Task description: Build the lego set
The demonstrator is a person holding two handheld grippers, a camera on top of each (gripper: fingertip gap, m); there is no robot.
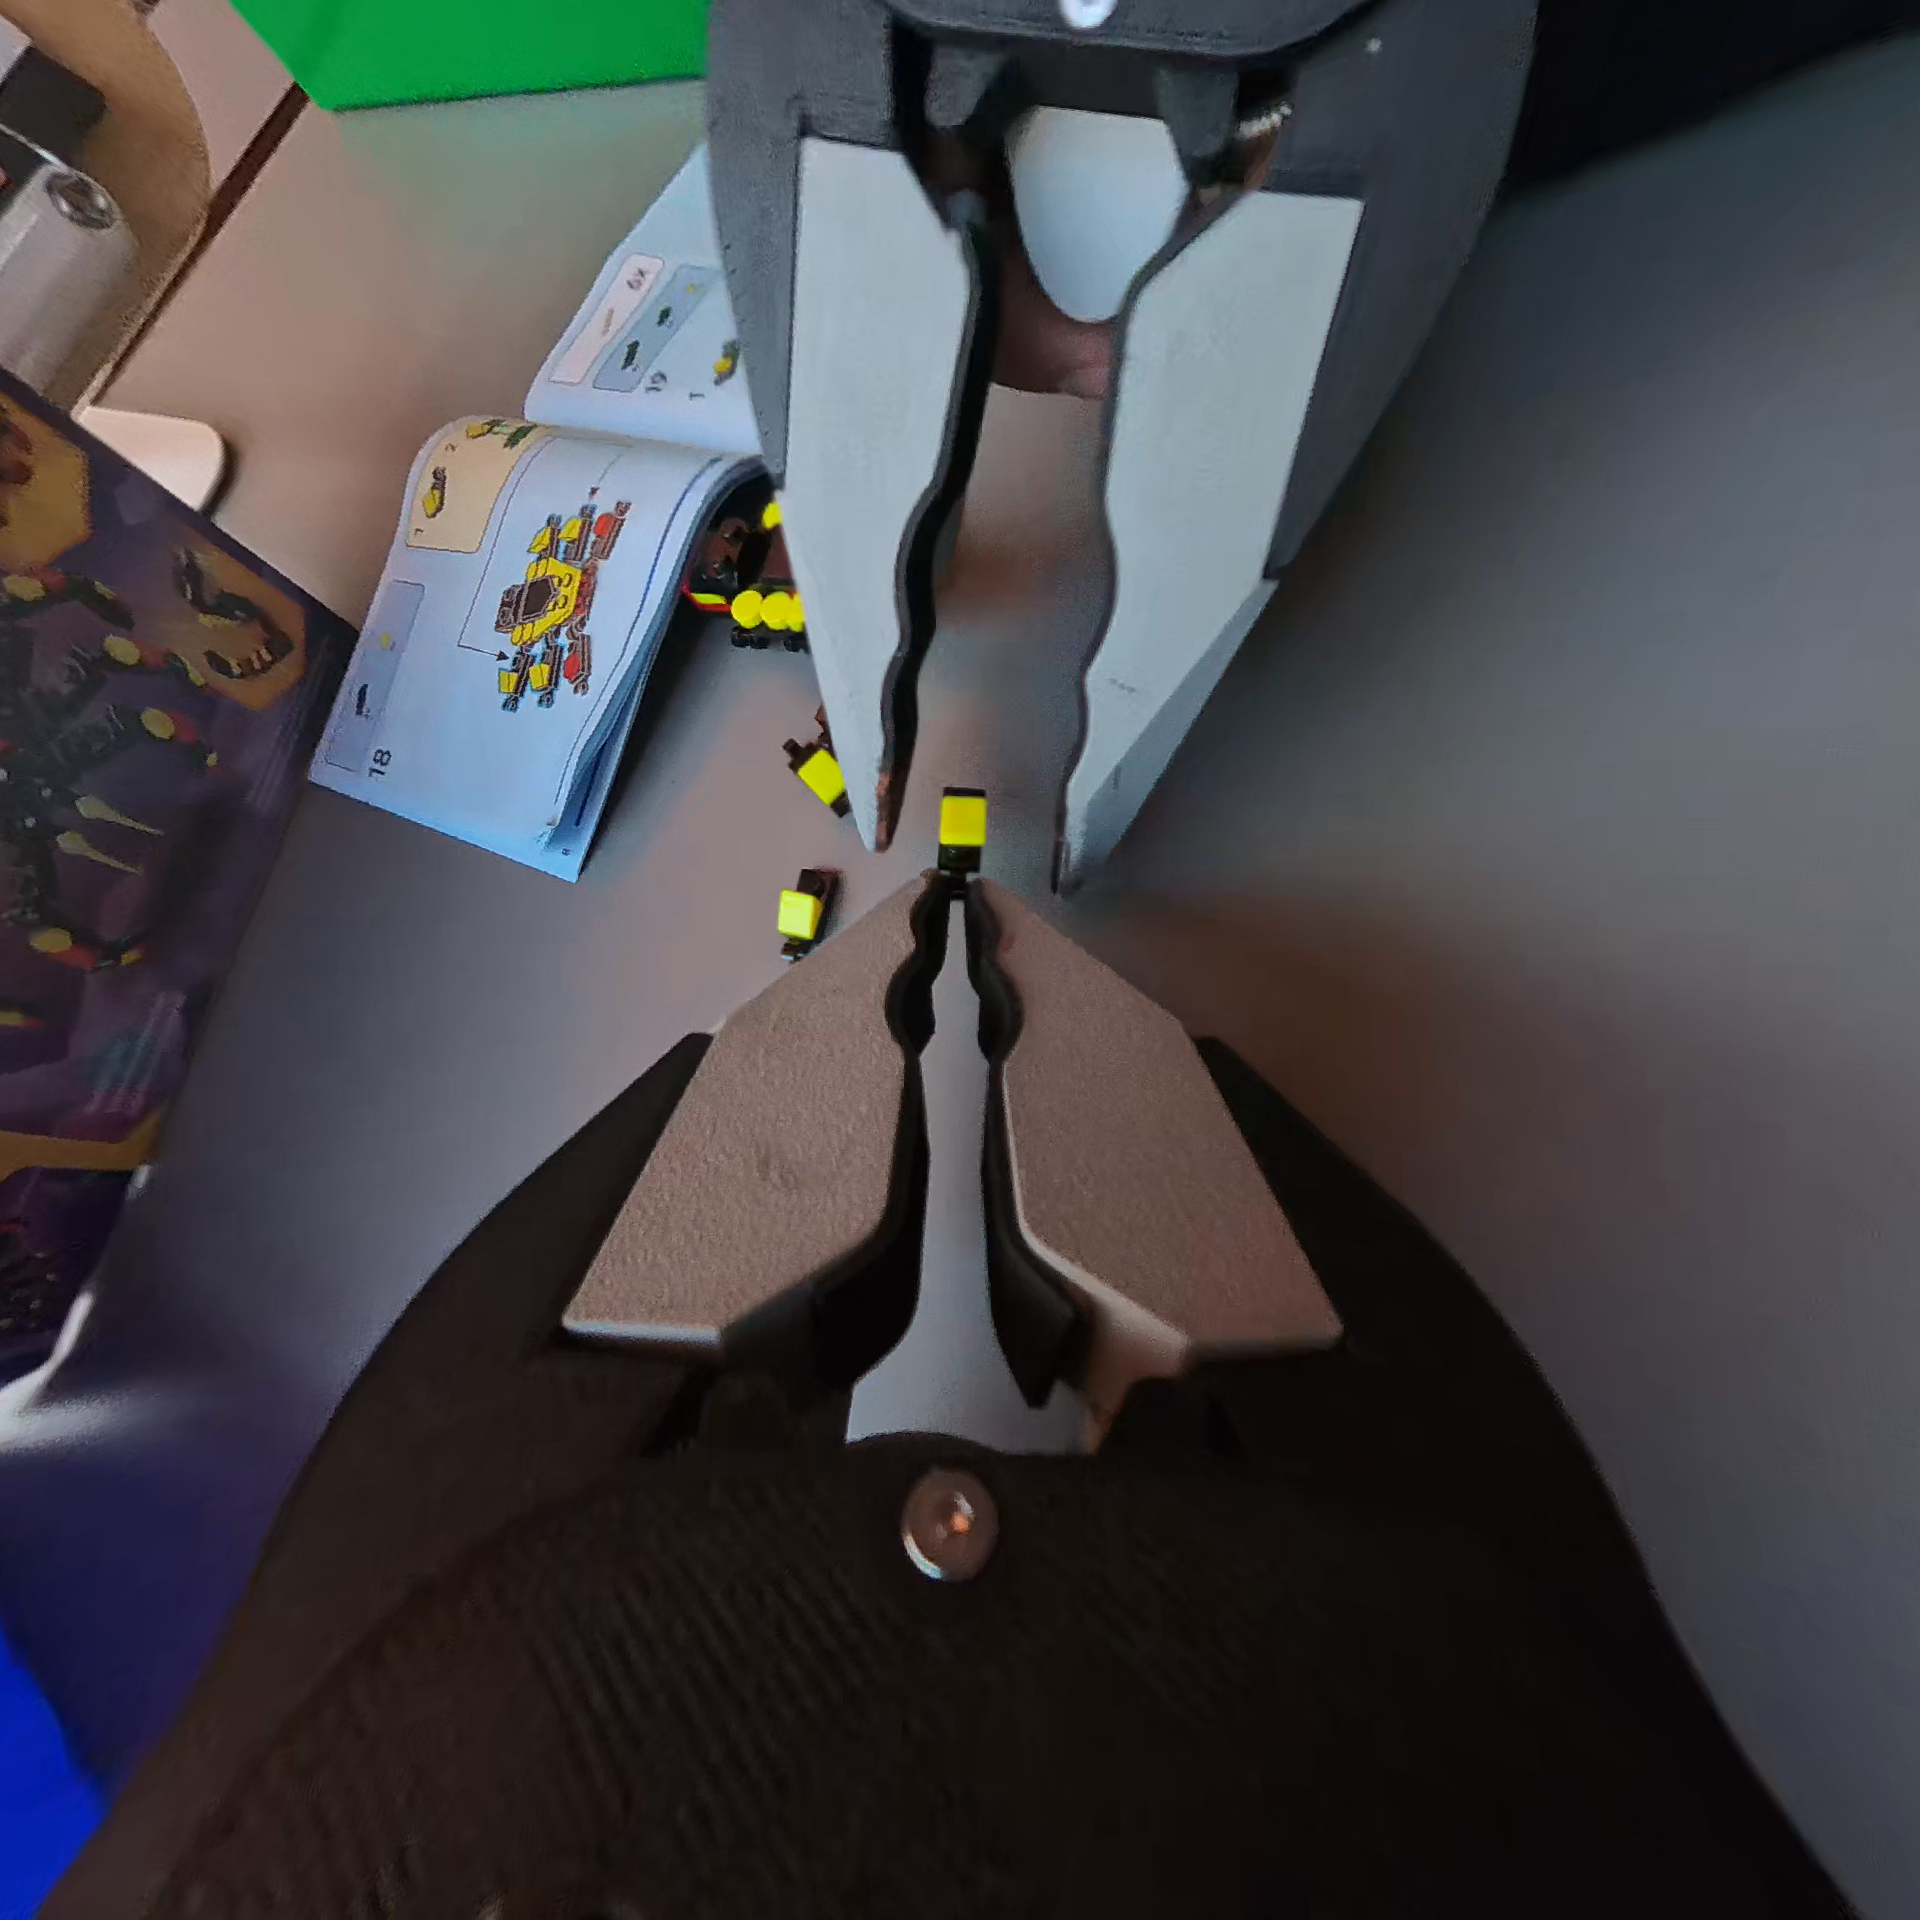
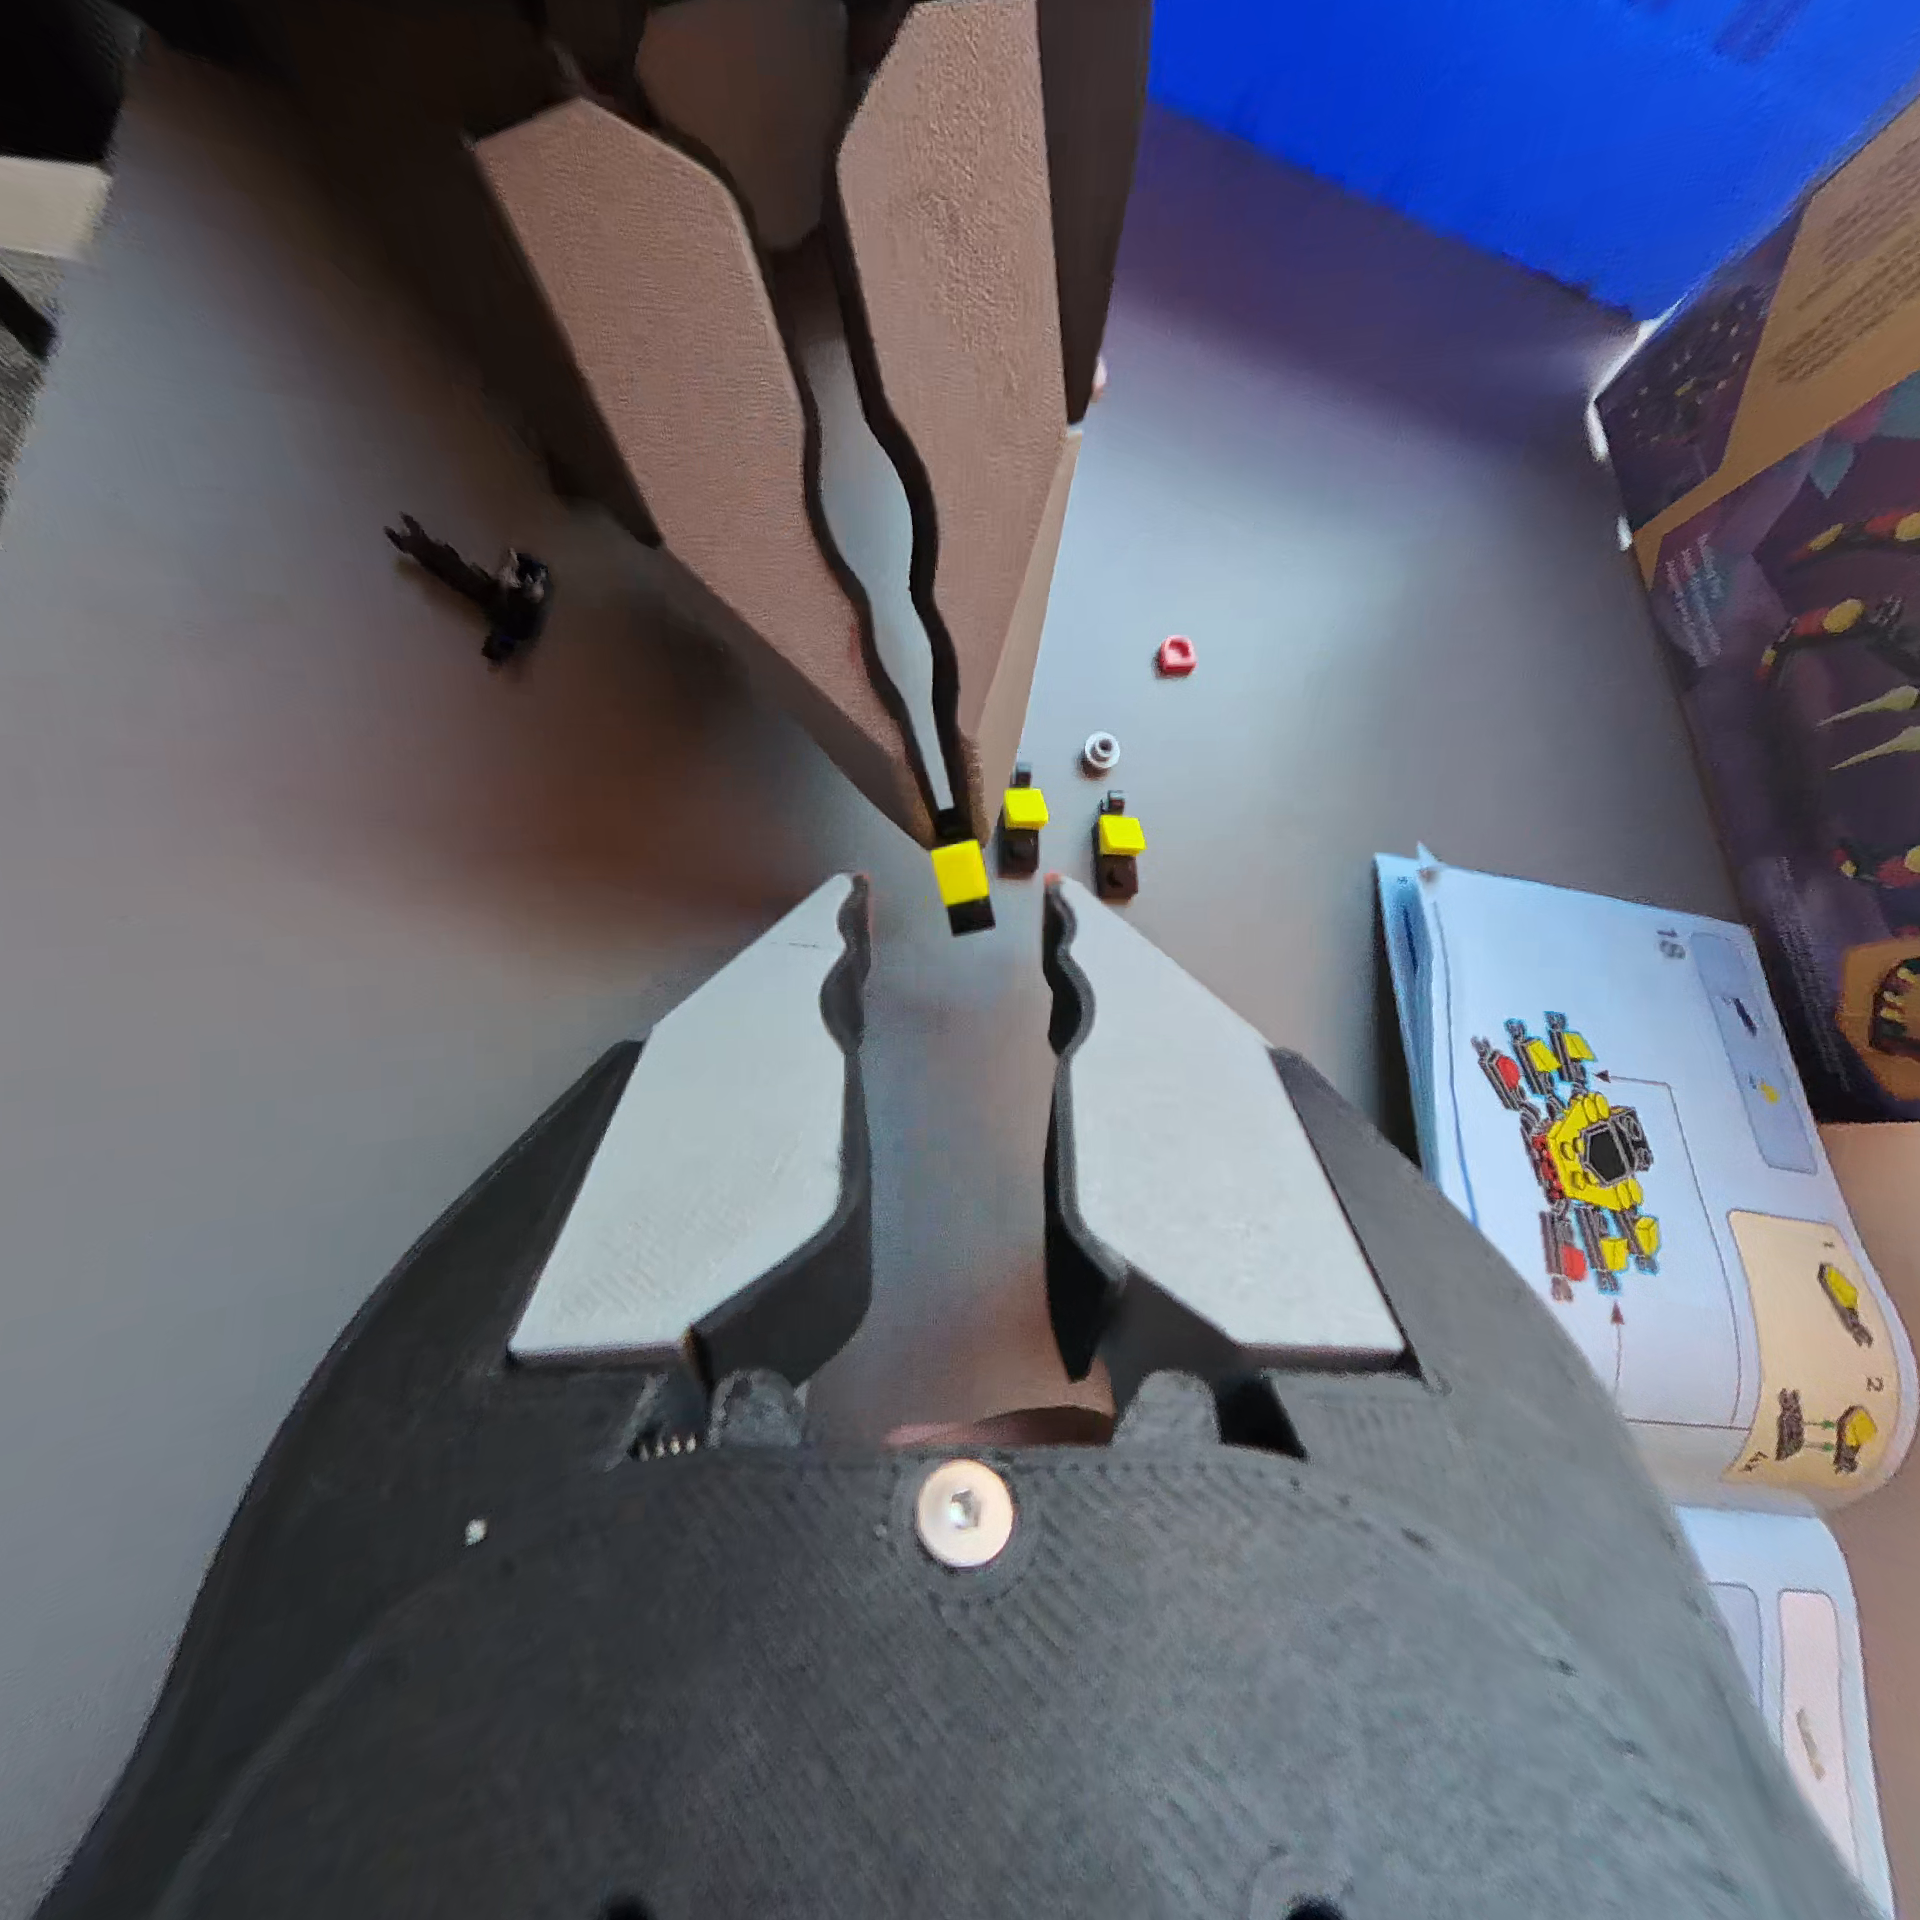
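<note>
My left gripper [image 1: 951,891], with tan fingers, is shut on a small yellow-and-black lego piece [image 1: 961,826] and holds it above the grey table. In the right wrist view the left gripper [image 2: 951,821] comes in from the top with the piece [image 2: 961,883] sticking out of its tips. My right gripper [image 2: 954,885], with grey fingers, is open; its tips stand either side of the piece without touching it. In the left wrist view the right gripper [image 1: 974,862] comes in from the top. Two similar yellow-and-black pieces [image 2: 1023,821] [image 2: 1117,847] lie on the table beside them.
An open instruction booklet [image 1: 520,634] [image 2: 1610,1174] and the purple set box [image 1: 104,779] [image 2: 1787,675] lie to one side. A partly built black-and-yellow assembly [image 1: 753,597] sits by the booklet. A red piece [image 2: 1176,657], a grey round stud [image 2: 1101,752] and a dark piece [image 2: 478,587] lie loose. The tips of both grippers are at nearly the same place. My right tips are roughly 4 centimeters from the grey round stud [image 2: 1101,752].
</note>
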